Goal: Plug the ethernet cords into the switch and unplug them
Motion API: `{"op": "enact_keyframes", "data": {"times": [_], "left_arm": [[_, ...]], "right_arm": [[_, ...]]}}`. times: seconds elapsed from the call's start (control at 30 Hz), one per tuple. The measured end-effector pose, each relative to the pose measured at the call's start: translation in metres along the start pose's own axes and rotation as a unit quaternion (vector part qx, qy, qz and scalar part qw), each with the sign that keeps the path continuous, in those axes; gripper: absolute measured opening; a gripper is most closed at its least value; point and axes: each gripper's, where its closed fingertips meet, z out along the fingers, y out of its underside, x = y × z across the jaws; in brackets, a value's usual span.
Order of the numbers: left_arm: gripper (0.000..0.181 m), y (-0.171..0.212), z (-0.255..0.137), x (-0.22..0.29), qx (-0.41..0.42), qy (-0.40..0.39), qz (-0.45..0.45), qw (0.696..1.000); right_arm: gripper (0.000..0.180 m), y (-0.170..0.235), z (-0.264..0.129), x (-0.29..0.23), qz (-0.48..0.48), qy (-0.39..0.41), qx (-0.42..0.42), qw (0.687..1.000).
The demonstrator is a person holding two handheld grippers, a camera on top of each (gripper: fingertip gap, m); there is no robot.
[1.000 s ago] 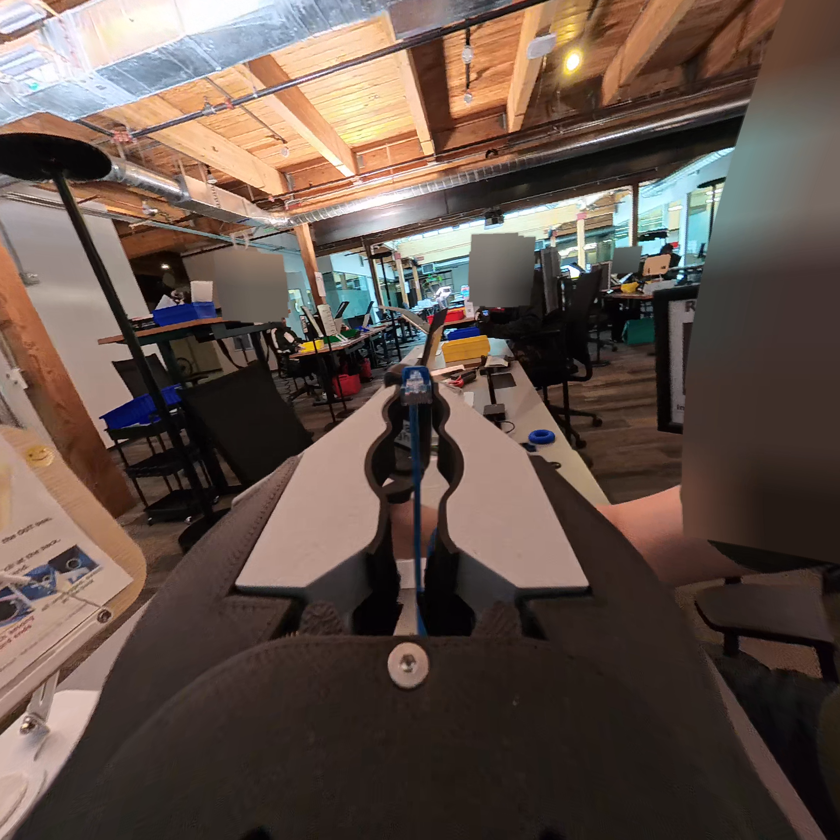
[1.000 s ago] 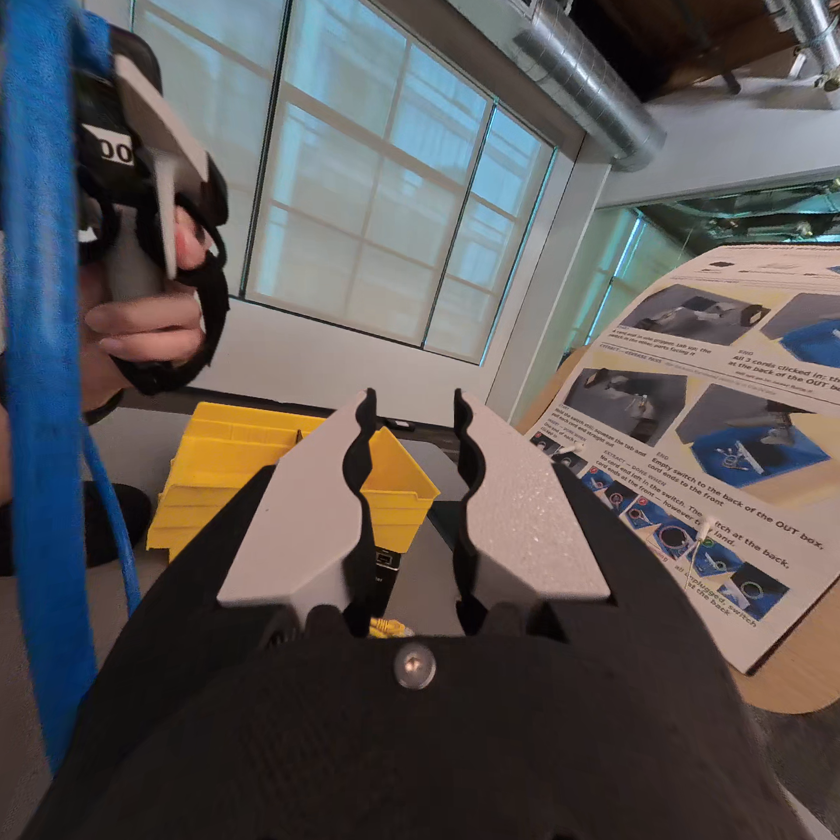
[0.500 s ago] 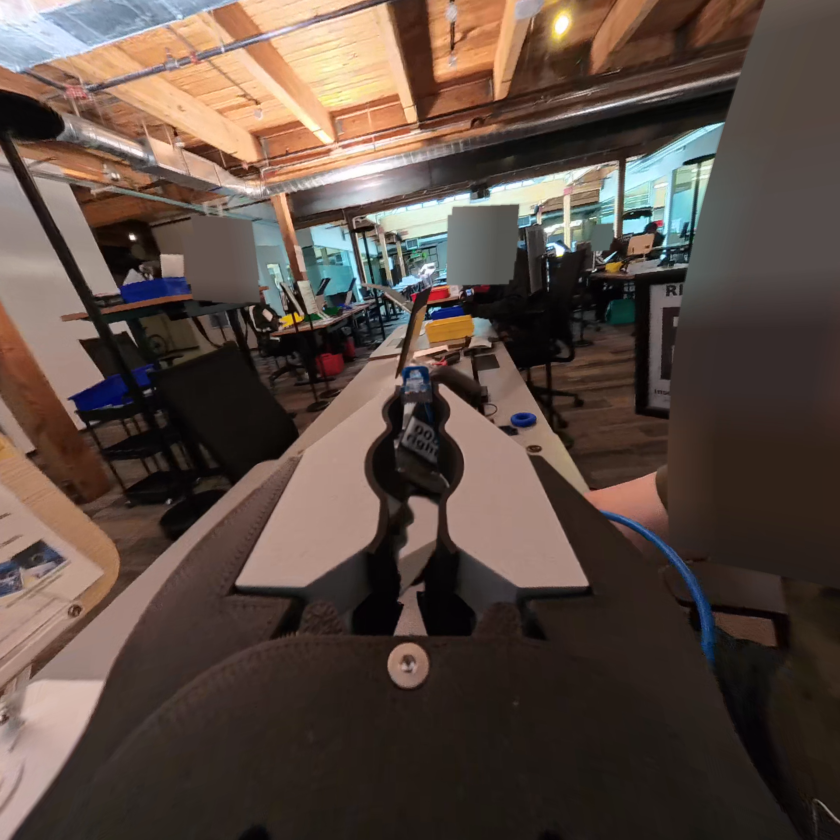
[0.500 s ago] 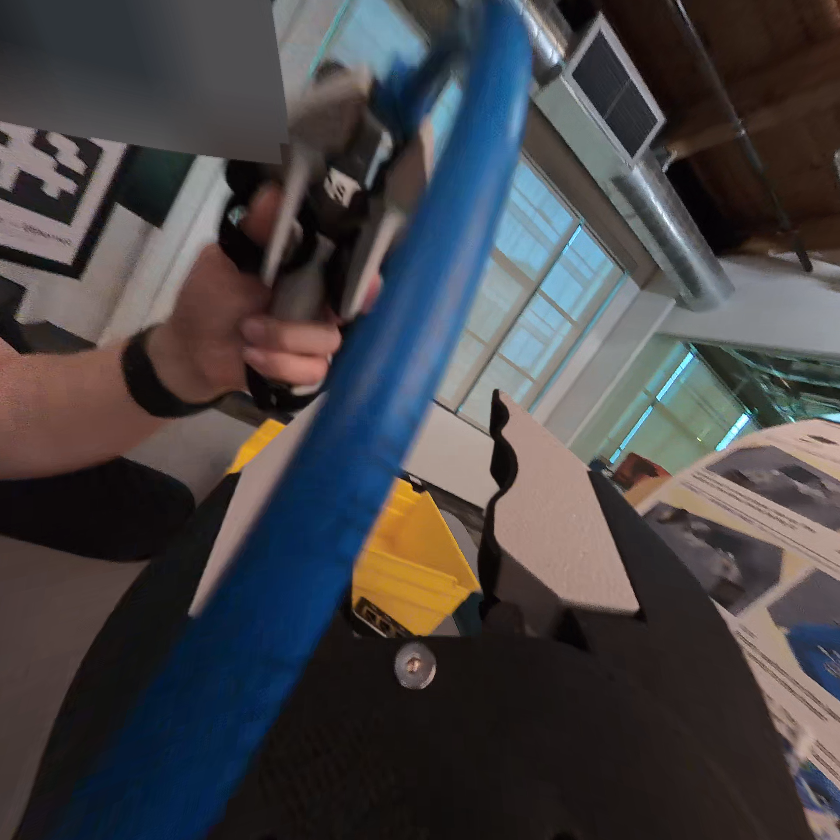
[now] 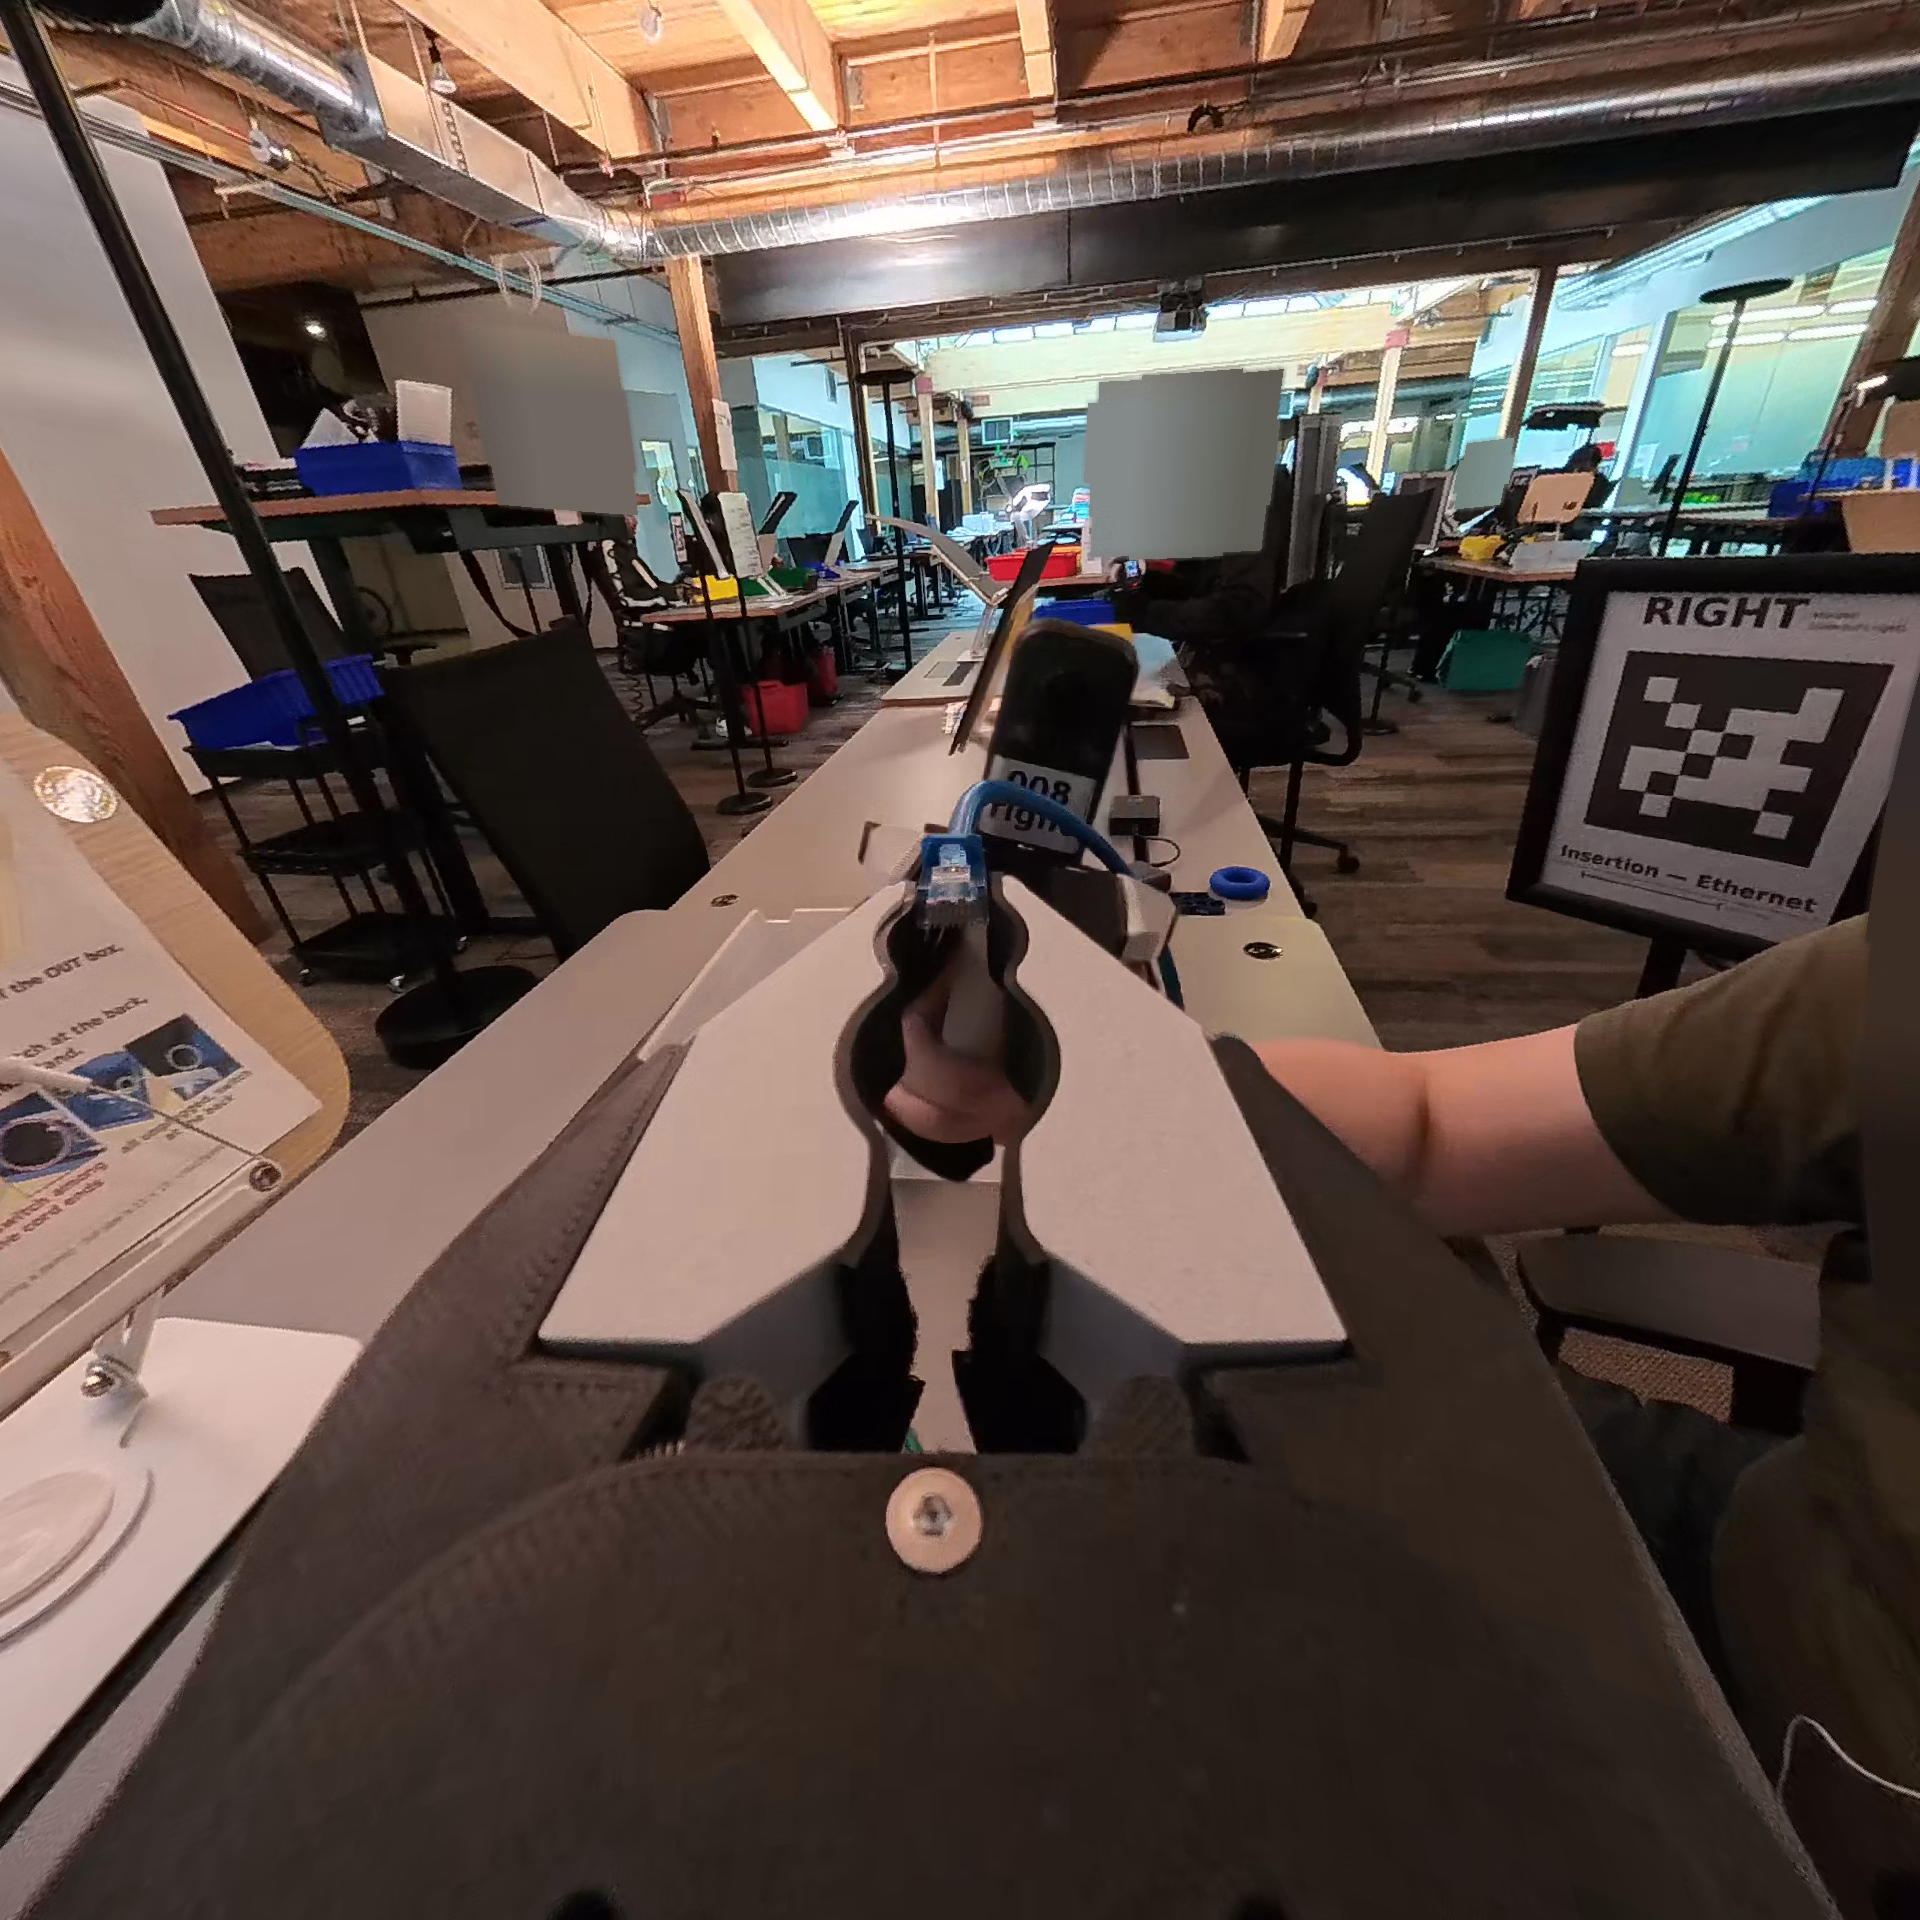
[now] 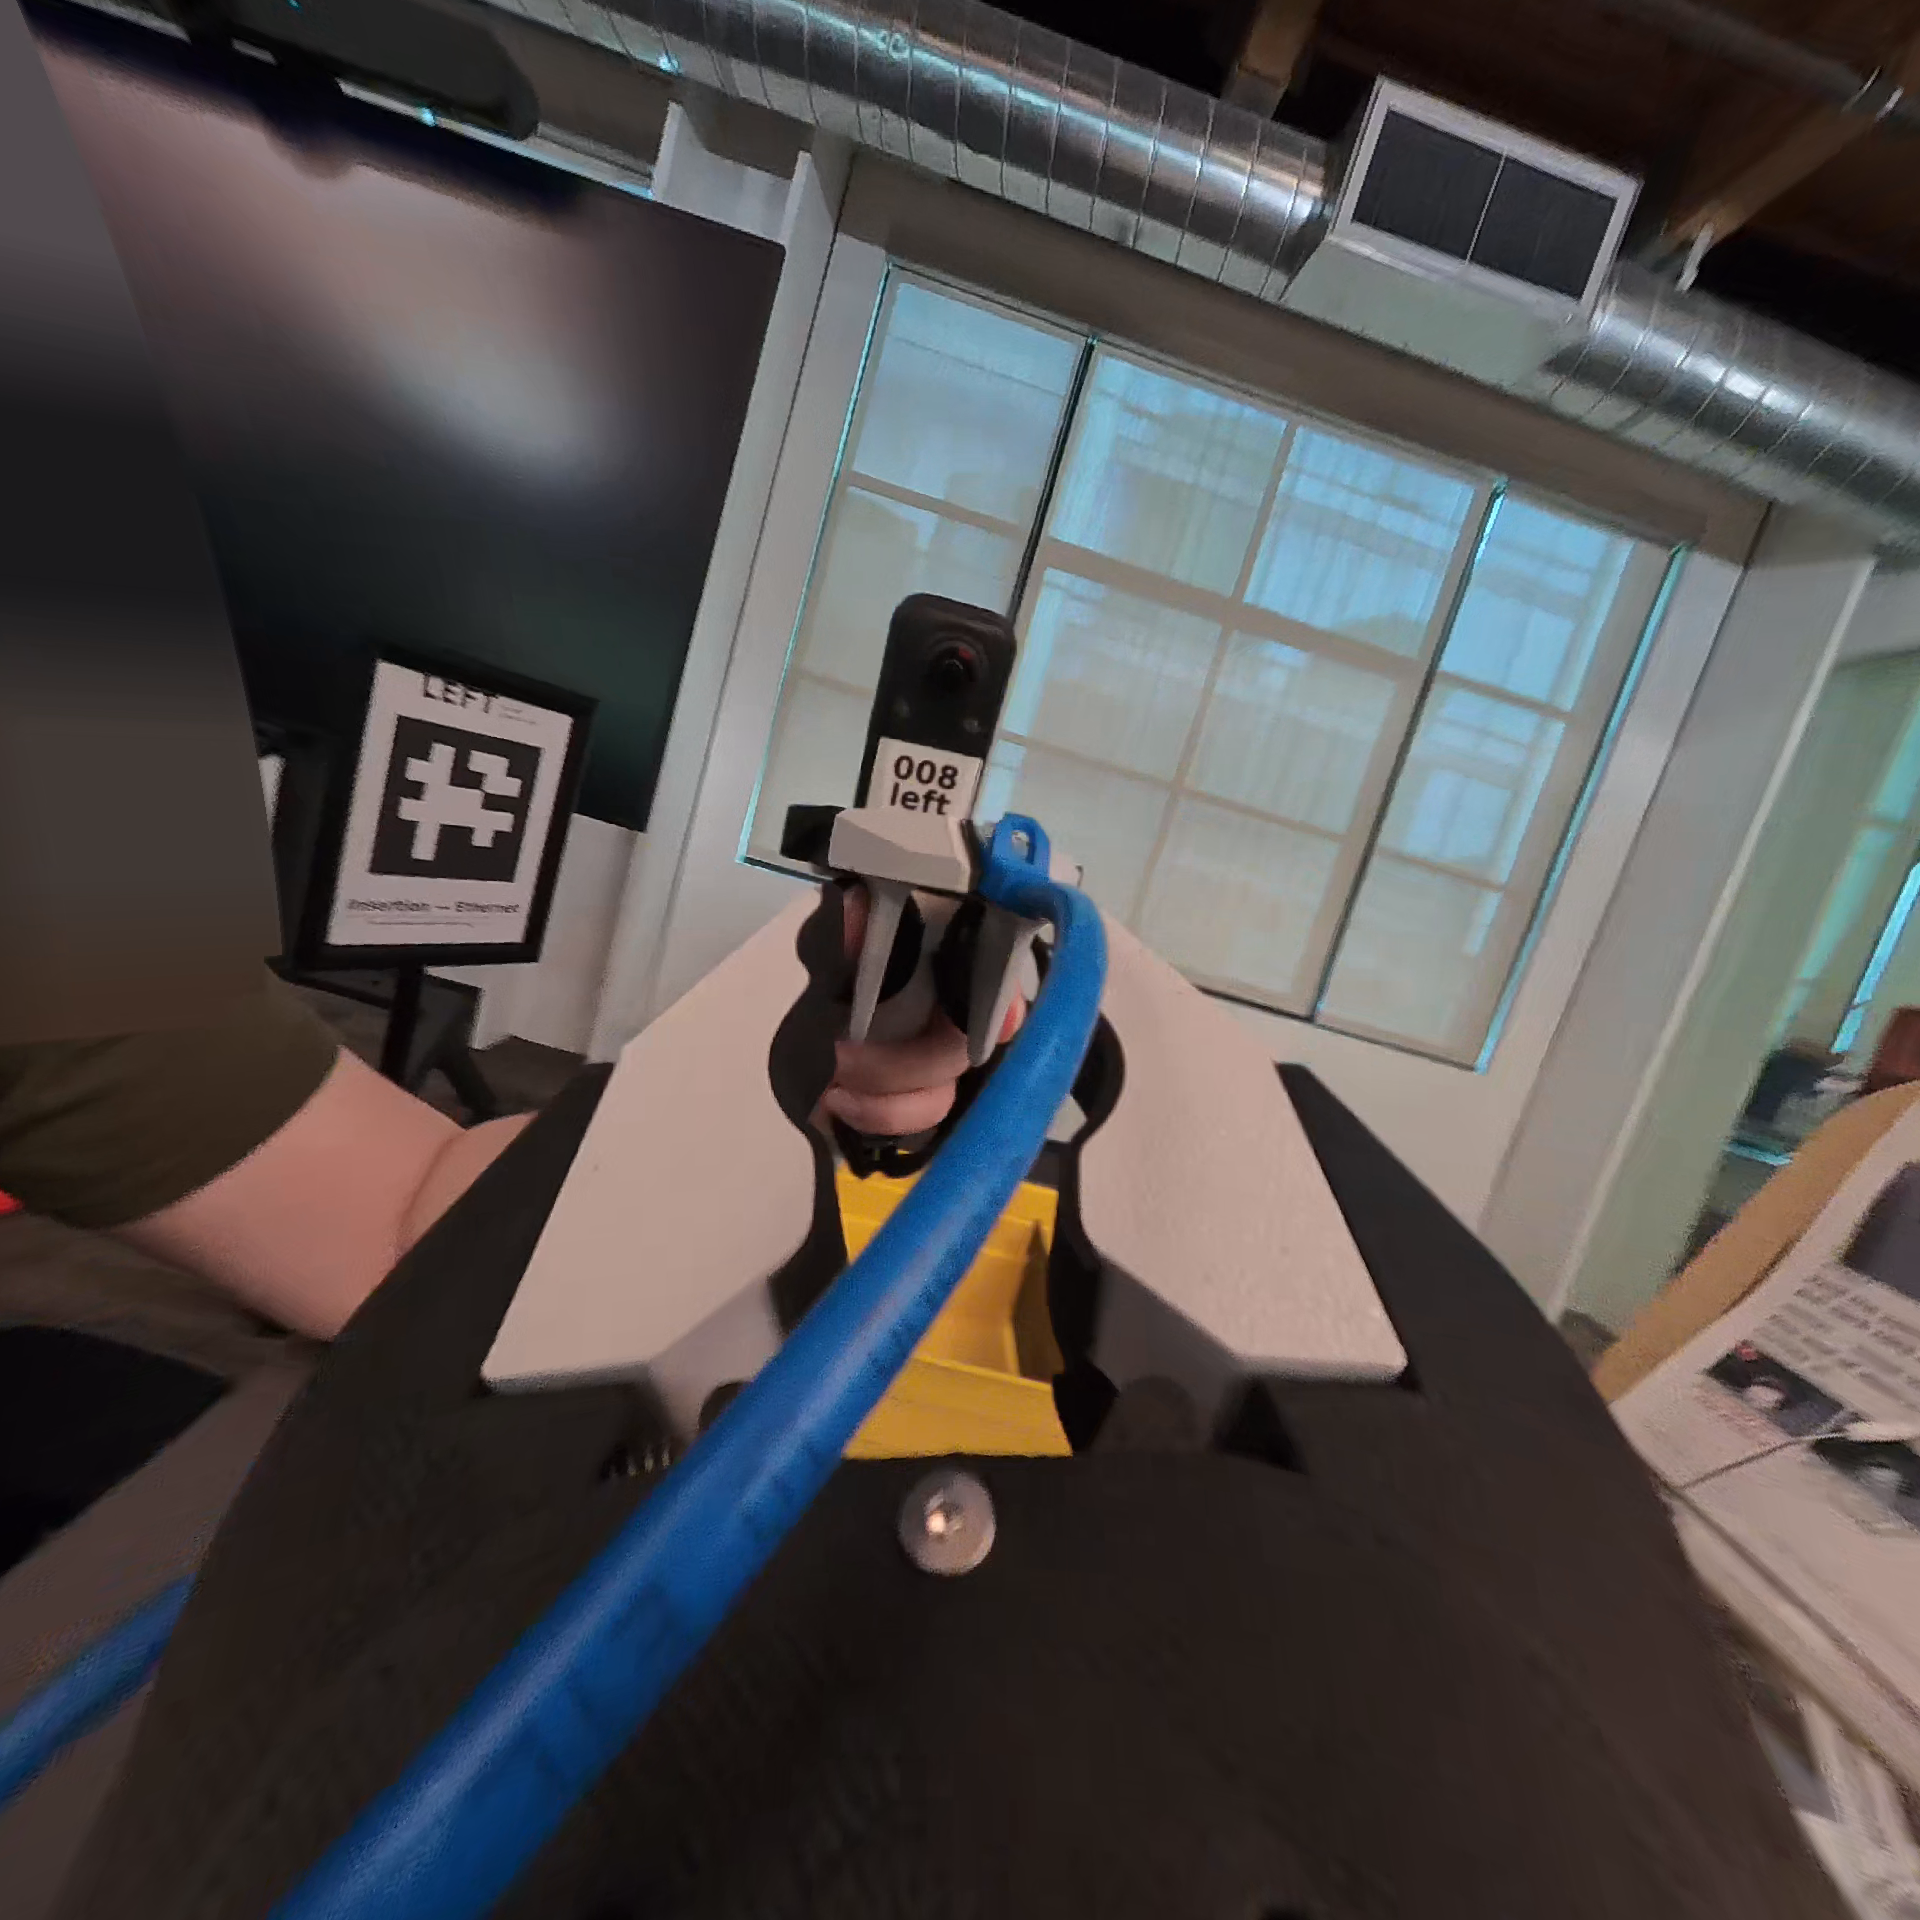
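Left gripper (image 5: 951,920): fingers clamped on the clear plug (image 5: 952,881) of the blue ethernet cord (image 6: 831,1340), raised above the white desk (image 5: 1288,982).
Right gripper (image 6: 940,1049): faces it, fingers apart; the cord drapes across it.
Switch: not in view.
Step in hand: likely a regrip; the open fingers should close just behind the plug, keeping it straight.
Writing: tags on both grippers, framed marker signs (image 5: 1725,758) and an instruction board (image 6: 1808,1382) carry print, not reproduced.

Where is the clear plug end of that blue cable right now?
In the left wrist view, the plug is pinched at the tips of the left tongs, held in the air above the long white table, pointing towards the right tongs.
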Motion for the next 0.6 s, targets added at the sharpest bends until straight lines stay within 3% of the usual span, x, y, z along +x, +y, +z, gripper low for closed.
{"op": "enact_keyframes", "data": {"times": [0.27, 0.47, 0.6], "left_arm": [[0.010, 0.004, -0.002, -0.005, -0.016, -0.008, 0.006, 1.000], [0.010, 0.009, -0.002, -0.003, -0.033, 0.002, 0.002, 0.999], [0.010, 0.013, -0.002, -0.004, -0.047, -0.003, 0.006, 0.999]], "right_arm": [[0.026, -0.004, -0.002, 0.010, 0.116, -0.013, 0.023, 0.993], [0.010, 0.001, -0.003, 0.015, 0.133, -0.007, -0.002, 0.991], [0.010, 0.005, -0.005, 0.015, 0.135, -0.013, -0.024, 0.990]]}}
